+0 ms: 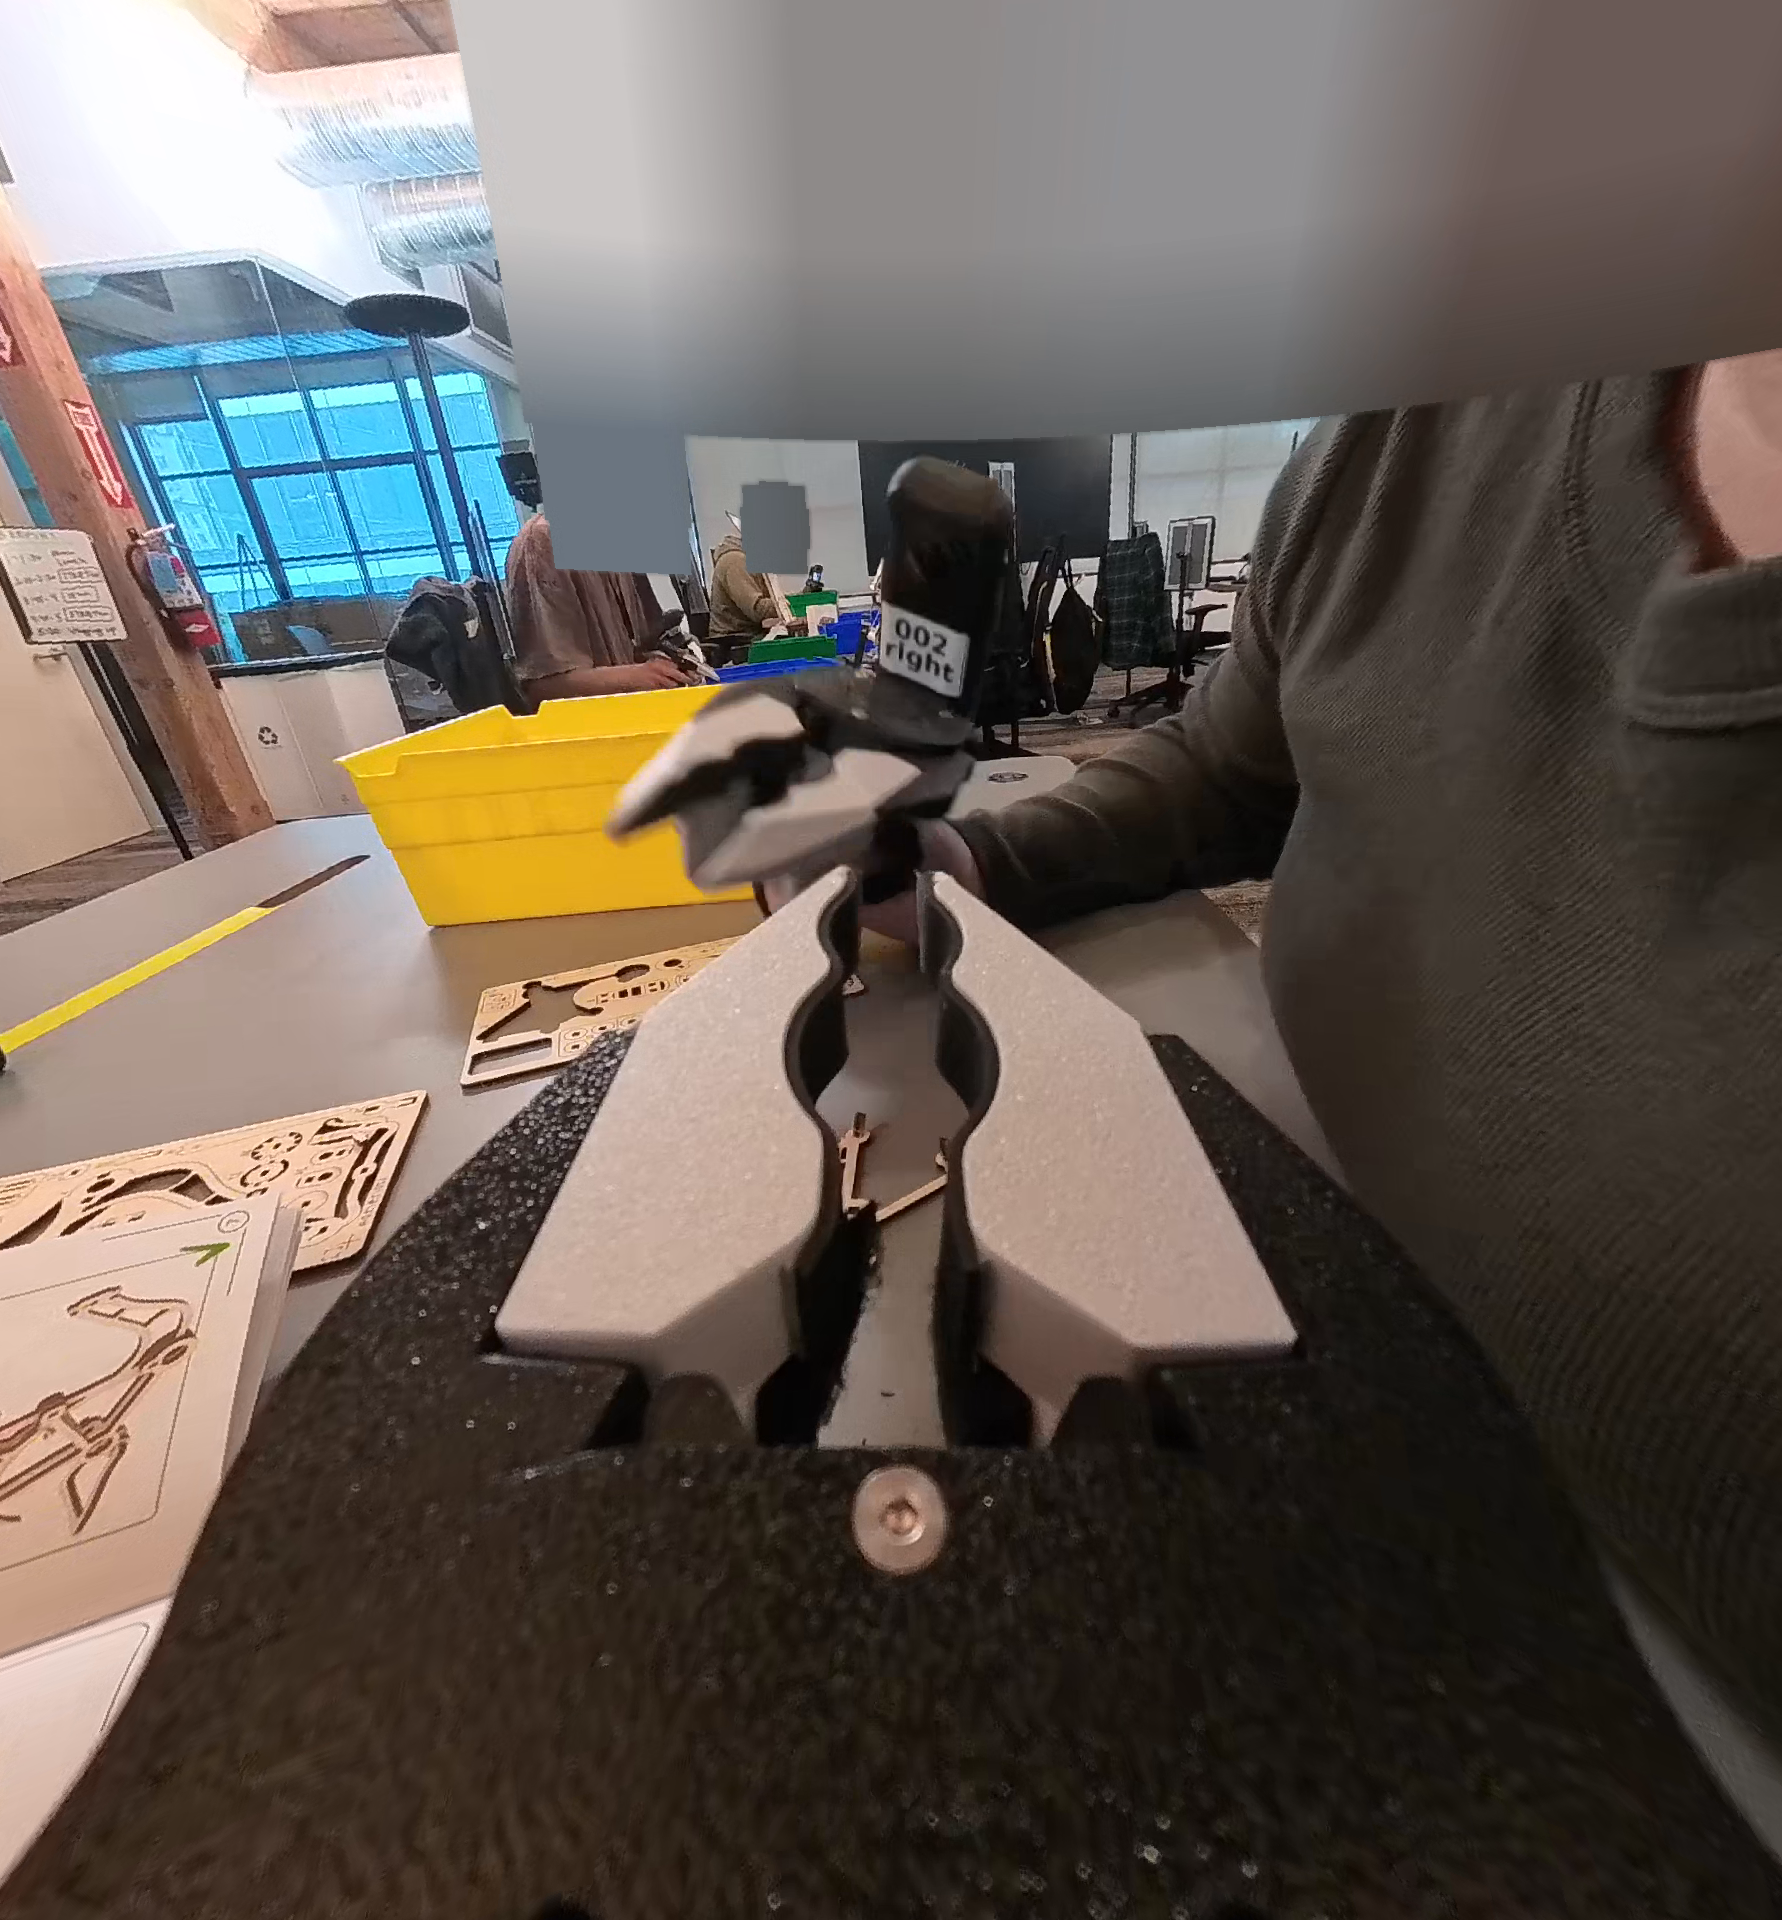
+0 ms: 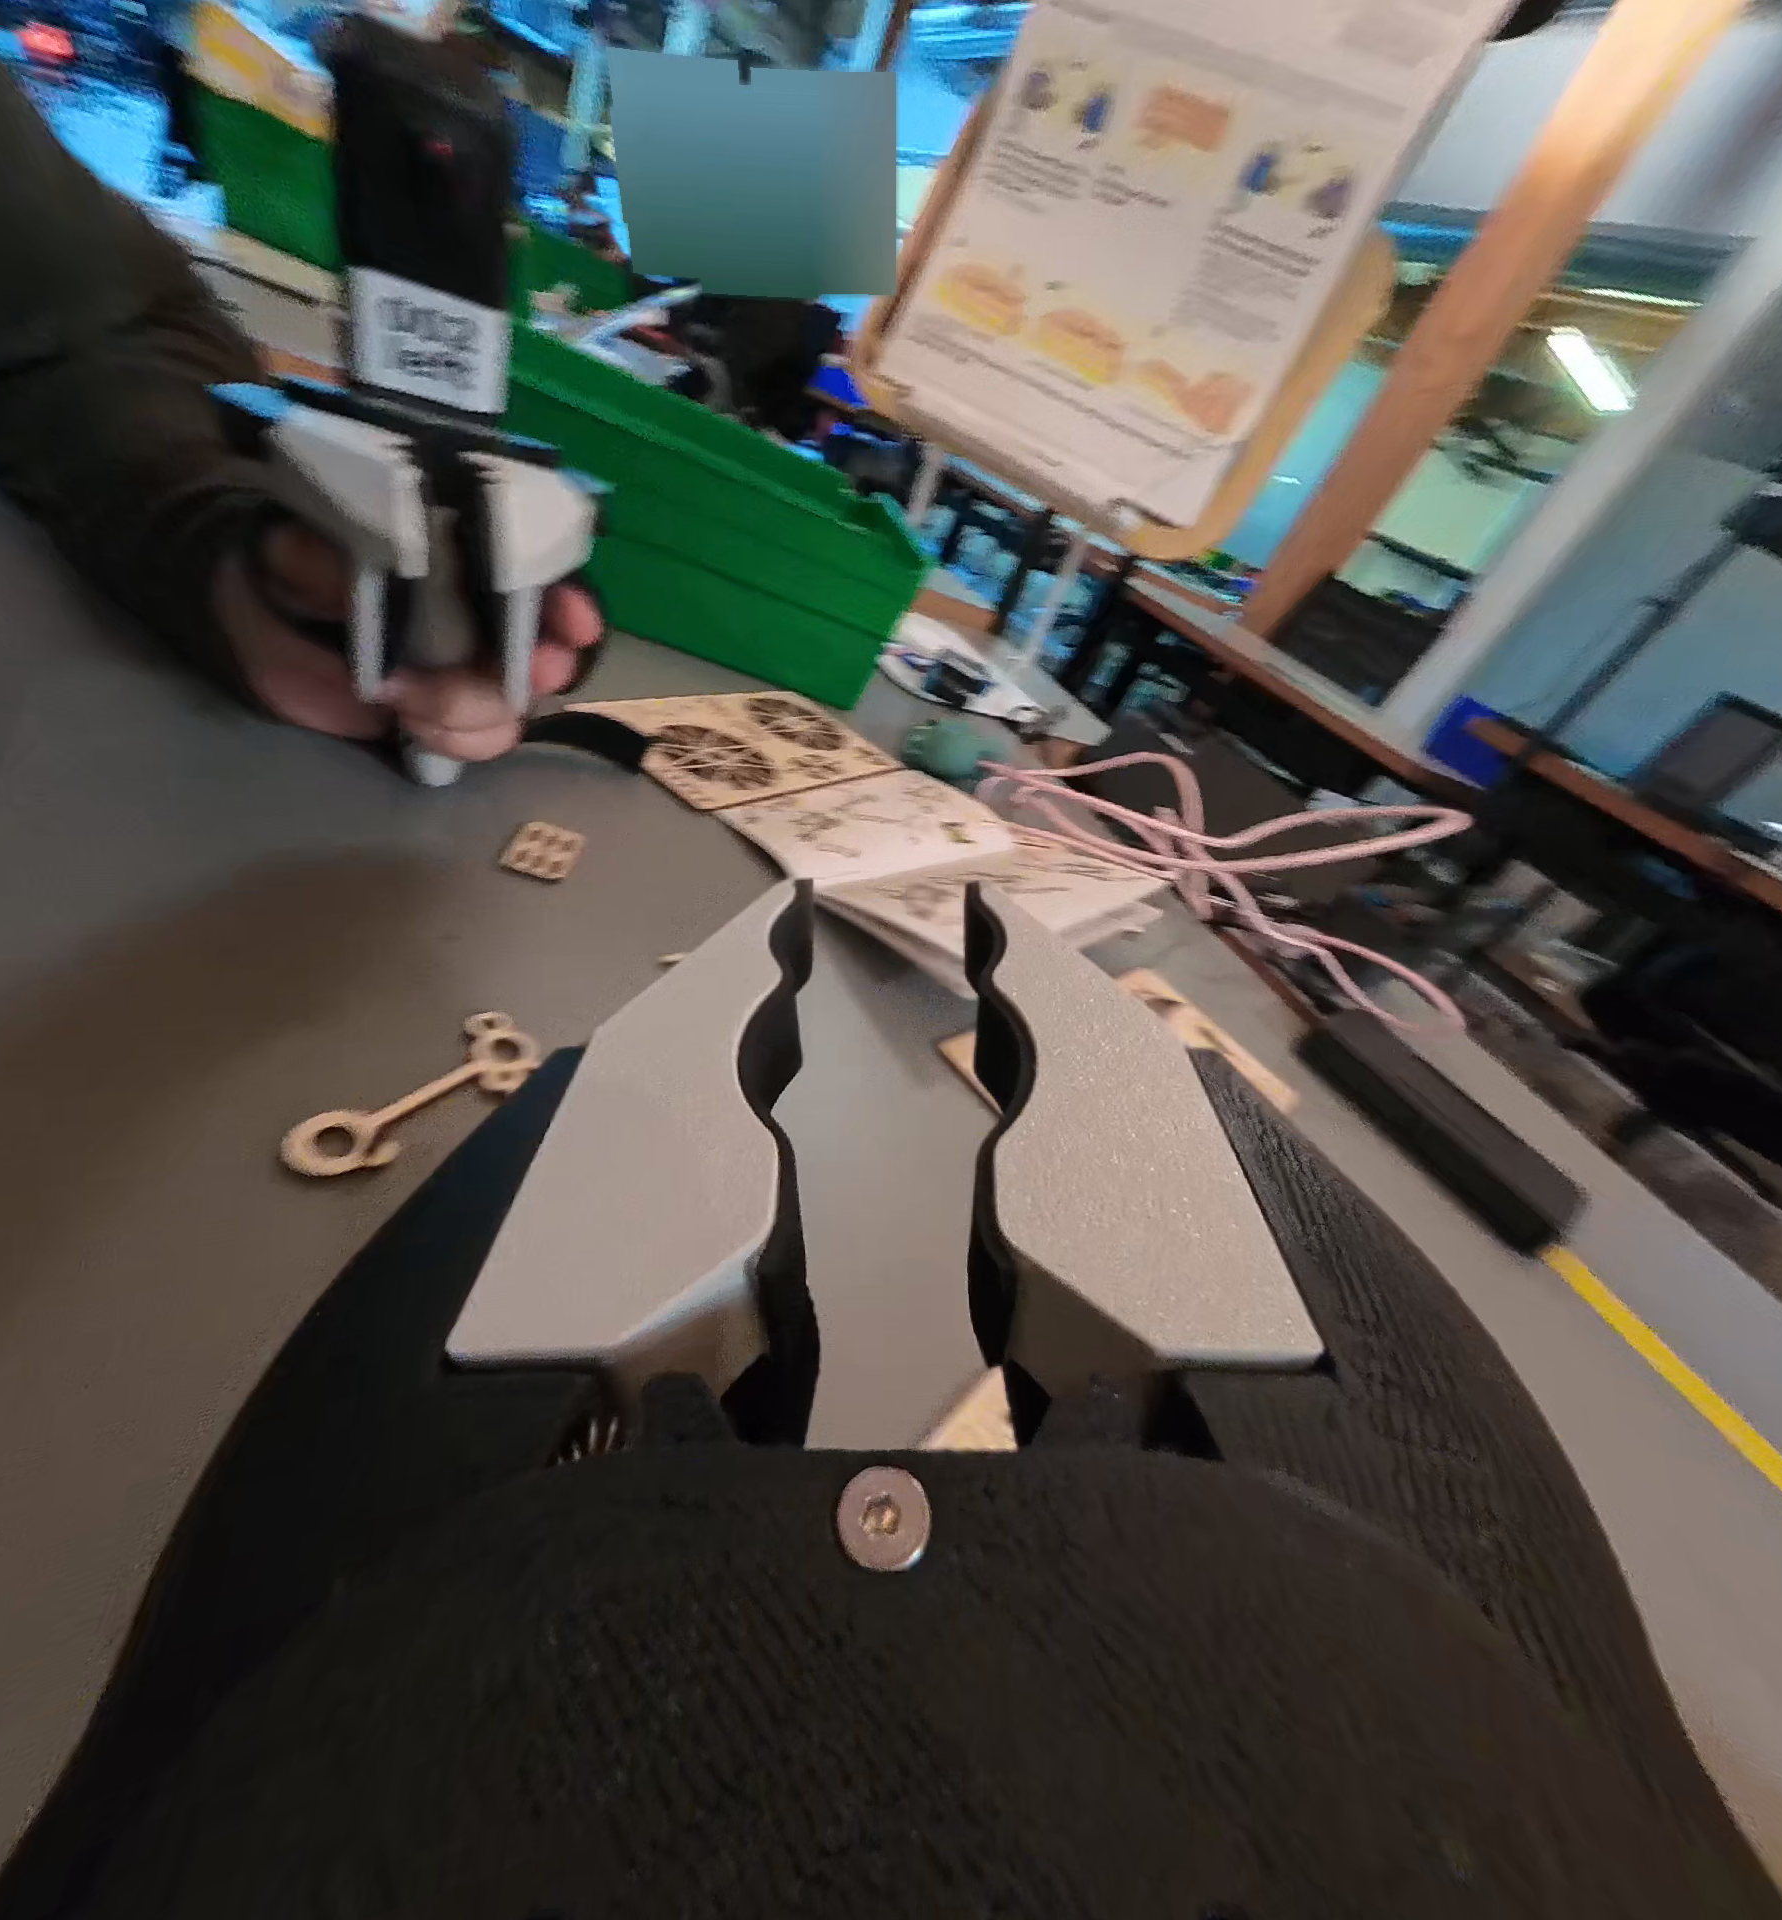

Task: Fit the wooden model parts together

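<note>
On the grey worktop (image 2: 87, 935): laser-cut plywood sheets (image 2: 752, 743), partly emptied. Loose flat wooden key-shaped link (image 2: 404, 1096), long axis diagonal, ringed end nearest, unjoined. Thin wooden strips (image 1: 882, 1174) lie crossed under left hand-held gripper (image 1: 887, 925), narrow, nothing visibly held. Right hand-held gripper (image 2: 887, 904) wide, empty. Assembly judged barely begun.

left wrist: low, near table (image 1: 191, 997) | right wrist: likewise | shared: table
</note>
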`<state>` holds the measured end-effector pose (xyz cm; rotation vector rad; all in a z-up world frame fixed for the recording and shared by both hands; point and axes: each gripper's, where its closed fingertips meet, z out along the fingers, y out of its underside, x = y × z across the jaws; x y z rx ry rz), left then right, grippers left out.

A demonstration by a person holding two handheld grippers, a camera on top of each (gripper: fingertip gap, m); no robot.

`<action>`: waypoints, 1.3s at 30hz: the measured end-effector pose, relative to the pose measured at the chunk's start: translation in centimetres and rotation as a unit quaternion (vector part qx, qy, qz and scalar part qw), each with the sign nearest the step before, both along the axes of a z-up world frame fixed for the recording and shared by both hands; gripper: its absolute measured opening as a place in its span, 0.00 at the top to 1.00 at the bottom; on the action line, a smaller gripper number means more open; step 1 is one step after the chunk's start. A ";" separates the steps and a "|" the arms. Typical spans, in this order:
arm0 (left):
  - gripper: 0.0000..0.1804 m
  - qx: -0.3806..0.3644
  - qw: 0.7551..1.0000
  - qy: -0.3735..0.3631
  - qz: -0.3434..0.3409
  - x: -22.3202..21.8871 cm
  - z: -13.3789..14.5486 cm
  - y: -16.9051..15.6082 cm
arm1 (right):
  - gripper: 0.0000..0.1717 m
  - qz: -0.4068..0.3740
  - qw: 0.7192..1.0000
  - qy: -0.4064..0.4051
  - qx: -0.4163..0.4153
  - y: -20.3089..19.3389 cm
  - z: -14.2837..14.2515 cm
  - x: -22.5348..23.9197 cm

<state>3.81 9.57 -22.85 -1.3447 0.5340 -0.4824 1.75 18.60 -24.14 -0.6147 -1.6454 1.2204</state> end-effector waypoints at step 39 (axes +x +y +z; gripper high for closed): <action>0.96 0.000 1.000 0.006 -0.004 0.3 -0.1 0.1 | 0.43 -0.302 0.852 -0.415 -0.103 11.5 -10.6 1.9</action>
